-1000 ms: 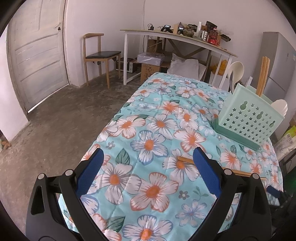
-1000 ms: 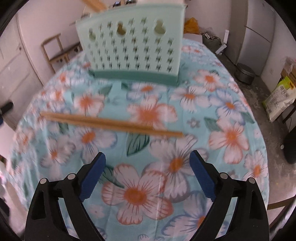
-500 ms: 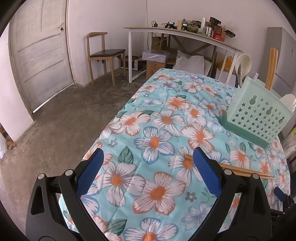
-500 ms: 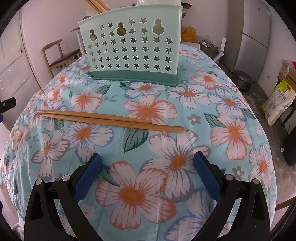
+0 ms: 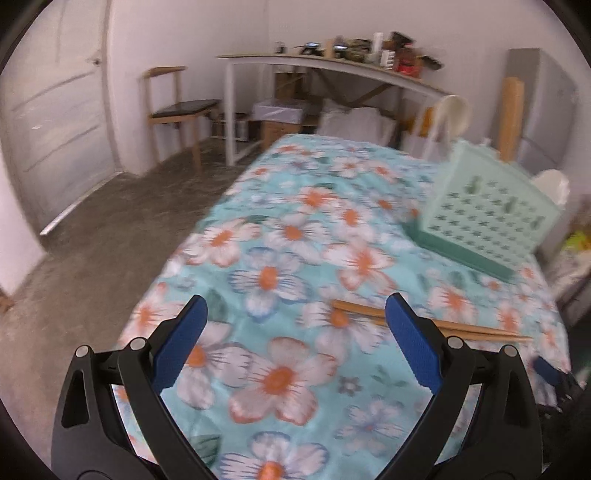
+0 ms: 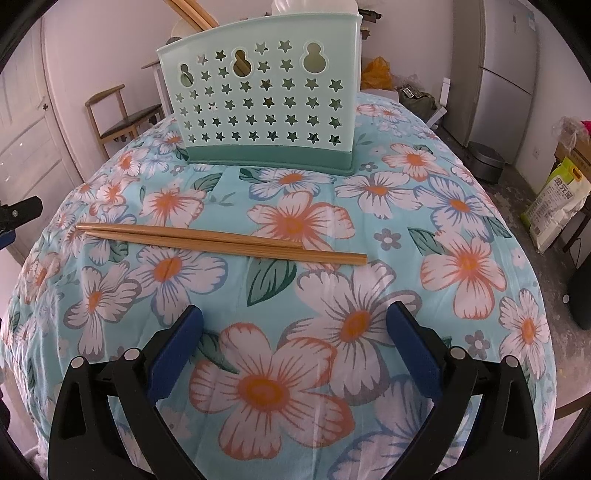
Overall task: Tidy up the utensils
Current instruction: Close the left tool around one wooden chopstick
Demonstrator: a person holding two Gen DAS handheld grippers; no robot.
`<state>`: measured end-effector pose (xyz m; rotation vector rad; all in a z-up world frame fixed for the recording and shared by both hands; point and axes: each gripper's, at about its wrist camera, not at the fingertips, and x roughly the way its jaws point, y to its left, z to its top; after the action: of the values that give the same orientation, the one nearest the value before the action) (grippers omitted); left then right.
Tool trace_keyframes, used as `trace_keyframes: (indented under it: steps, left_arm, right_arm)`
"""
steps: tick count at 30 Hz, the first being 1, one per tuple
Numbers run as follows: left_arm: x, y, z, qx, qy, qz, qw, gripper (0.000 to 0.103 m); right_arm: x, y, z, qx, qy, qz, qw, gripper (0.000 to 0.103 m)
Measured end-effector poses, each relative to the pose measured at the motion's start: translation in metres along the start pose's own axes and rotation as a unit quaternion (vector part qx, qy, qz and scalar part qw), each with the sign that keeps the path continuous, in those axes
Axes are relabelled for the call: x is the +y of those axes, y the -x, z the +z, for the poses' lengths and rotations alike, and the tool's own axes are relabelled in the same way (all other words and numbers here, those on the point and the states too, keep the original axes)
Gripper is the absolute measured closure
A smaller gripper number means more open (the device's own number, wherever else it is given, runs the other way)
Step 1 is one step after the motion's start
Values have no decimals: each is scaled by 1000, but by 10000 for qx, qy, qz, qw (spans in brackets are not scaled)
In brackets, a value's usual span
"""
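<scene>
- Two loose wooden chopsticks (image 6: 221,240) lie side by side, flat on the floral turquoise tablecloth (image 6: 461,206), in front of the holder and apart from it.
- Mint-green plastic utensil holder with star cutouts (image 6: 262,99) stands upright, holding more wooden chopsticks (image 6: 190,13) and pale spoons (image 5: 452,114).
- Left gripper (image 5: 295,328) gapes wide, empty.
- Right gripper (image 6: 295,336) likewise wide, empty, above the cloth.
</scene>
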<state>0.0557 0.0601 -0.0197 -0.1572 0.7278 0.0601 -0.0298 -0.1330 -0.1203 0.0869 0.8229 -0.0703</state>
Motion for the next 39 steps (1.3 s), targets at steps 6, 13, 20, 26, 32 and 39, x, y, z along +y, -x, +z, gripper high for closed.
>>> trace_keyframes:
  steps: [6,13,20,26,32,39]
  left_arm:
    - [-14,6,-12,82,-249,-1363,9903,10]
    - [-8,-28,-15,783,747,-2478,9628,48]
    - [9,-78,-24,1454,2045,-2771,9275,66]
    - [10,-94,-20,1465,2459,-2788,9167,75]
    - [7,-97,-17,1397,2442,-2705,9207,85]
    - [21,-82,-23,1473,2497,-2953,9104,92]
  right_arm:
    - [-1,1,0,-35,-22,10,10000,6]
    - [-1,1,0,-53,-34,29,10000,6]
    - [-3,1,1,-91,-76,89,9999,6]
    - [-3,1,0,-104,-88,105,9999,6]
    - [-2,0,1,-106,-89,105,9998,6]
    - [-3,0,1,-109,-92,106,9998,6]
